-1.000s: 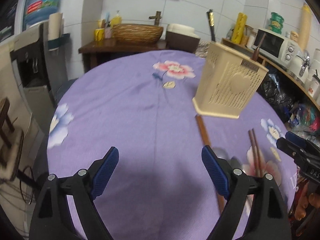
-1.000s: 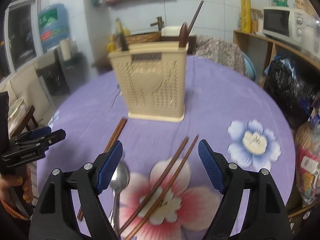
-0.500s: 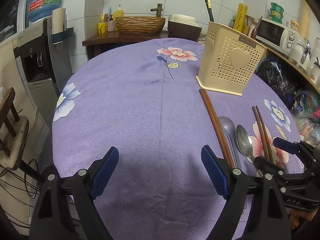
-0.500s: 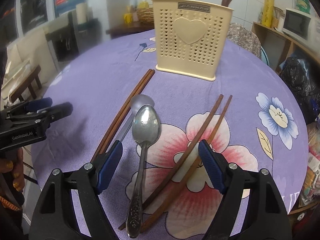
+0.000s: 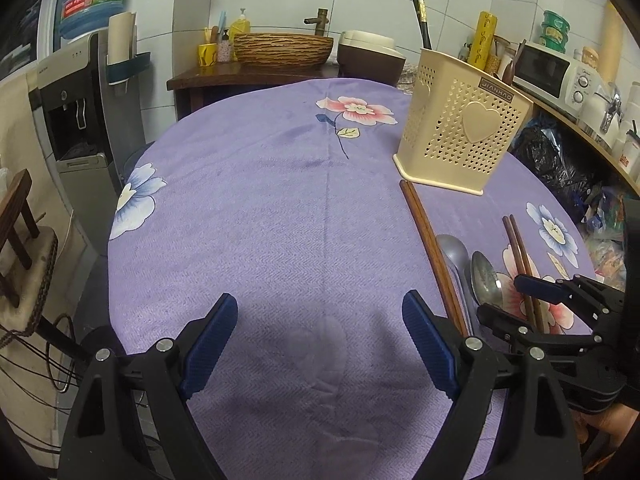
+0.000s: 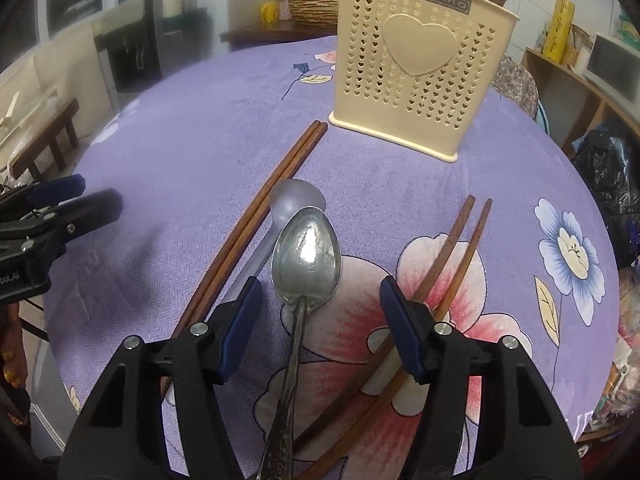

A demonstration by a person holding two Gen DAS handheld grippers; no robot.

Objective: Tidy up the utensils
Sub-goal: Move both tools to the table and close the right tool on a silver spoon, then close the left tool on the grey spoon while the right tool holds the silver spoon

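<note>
The right gripper (image 6: 320,320) hangs low over the purple tablecloth (image 6: 168,152) with its jaws spread wide and nothing between them, straddling the neck of the shiny steel spoon (image 6: 306,252), whose bowl lies face up just ahead of the blue pads (image 6: 400,330). A second, duller spoon (image 6: 296,200) lies partly under it, its bowl peeking out beyond; just to its left runs a straight pair of chopsticks (image 6: 276,188) reaching almost to the foot of the cream utensil holder (image 6: 420,64), and a second pair of chopsticks (image 6: 452,256) lies to the right, passing under the right pad. The left gripper (image 5: 320,344) is likewise spread and empty, over bare cloth well to the left of the utensils. The steel spoon looks stiff, fairly light and slick (polished metal against ribbed pads should still hold), so I would judge the narrow neck or upper handle the best place to pinch, since the broad curved bowl would likely slip. It lies flat on soft cloth, which may give a little under the pads. Whether the two spoons actually touch is hard to tell from here; if they do, lifting one may drag the other.
</note>
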